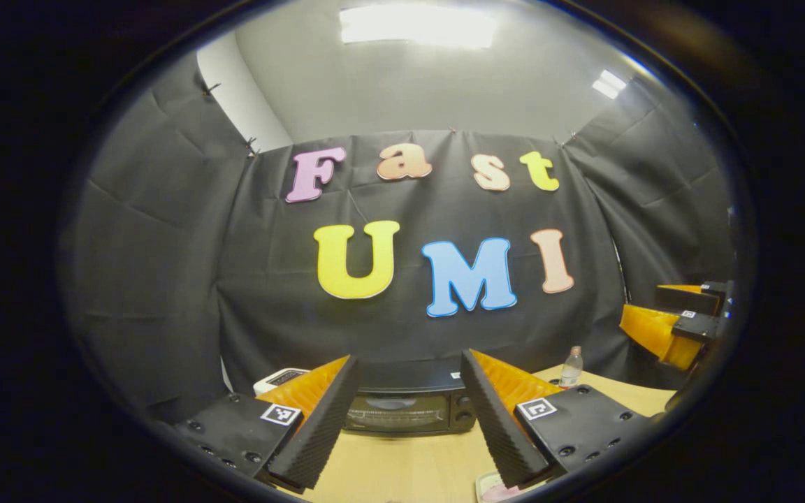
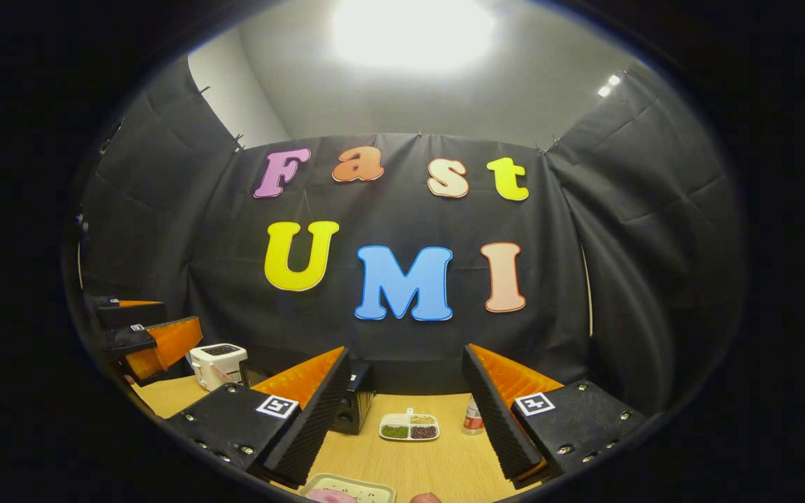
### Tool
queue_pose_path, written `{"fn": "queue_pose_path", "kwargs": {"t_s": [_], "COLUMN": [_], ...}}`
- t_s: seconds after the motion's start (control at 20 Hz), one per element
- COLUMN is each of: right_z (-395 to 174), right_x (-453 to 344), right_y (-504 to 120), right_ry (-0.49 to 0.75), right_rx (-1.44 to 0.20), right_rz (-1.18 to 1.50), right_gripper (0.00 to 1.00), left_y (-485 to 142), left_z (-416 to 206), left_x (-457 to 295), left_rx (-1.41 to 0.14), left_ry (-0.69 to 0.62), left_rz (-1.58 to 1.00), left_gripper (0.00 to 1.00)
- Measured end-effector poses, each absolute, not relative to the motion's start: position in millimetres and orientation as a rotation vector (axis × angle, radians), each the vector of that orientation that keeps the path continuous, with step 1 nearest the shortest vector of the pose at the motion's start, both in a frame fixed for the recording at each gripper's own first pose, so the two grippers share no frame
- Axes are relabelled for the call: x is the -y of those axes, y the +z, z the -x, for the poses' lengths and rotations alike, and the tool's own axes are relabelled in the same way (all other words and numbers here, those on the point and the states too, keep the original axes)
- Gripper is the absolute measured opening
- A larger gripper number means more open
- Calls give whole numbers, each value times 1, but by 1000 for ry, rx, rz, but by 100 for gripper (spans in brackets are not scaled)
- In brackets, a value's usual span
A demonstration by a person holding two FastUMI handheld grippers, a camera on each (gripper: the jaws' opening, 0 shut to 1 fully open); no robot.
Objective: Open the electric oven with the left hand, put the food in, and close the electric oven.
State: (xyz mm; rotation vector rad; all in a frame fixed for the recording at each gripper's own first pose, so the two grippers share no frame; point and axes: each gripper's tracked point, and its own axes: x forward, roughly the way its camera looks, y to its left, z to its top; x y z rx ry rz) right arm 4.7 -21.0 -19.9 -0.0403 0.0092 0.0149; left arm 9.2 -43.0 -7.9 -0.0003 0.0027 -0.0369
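Electric oven (image 1: 402,409): shut, far edge of desk (image 1: 402,468), ahead of left claw (image 1: 409,419). Door likely rigid, hinged; take its top edge. Both claws spread, empty; right claw (image 2: 406,426) near food tray (image 2: 350,489).

A wooden table (image 2: 437,461) is seen low in the right gripper view. On it are set an oven (image 1: 402,409), a white appliance (image 2: 217,363), a divided dish (image 2: 409,426), a small bottle (image 2: 473,417) and a tray (image 2: 350,487) at the bottom edge.
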Motion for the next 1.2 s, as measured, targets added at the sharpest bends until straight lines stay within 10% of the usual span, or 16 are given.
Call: {"fn": "queue_pose_path", "kwargs": {"t_s": [1.2], "right_z": [-83], "right_x": [0], "right_y": [-71], "right_ry": [-94], "right_rx": [-102], "right_rz": [63], "right_gripper": [97], "left_y": [-175], "left_z": [-243], "left_x": [6], "left_rx": [-189], "left_ry": [-96], "left_rz": [-32], "left_gripper": [100]}}
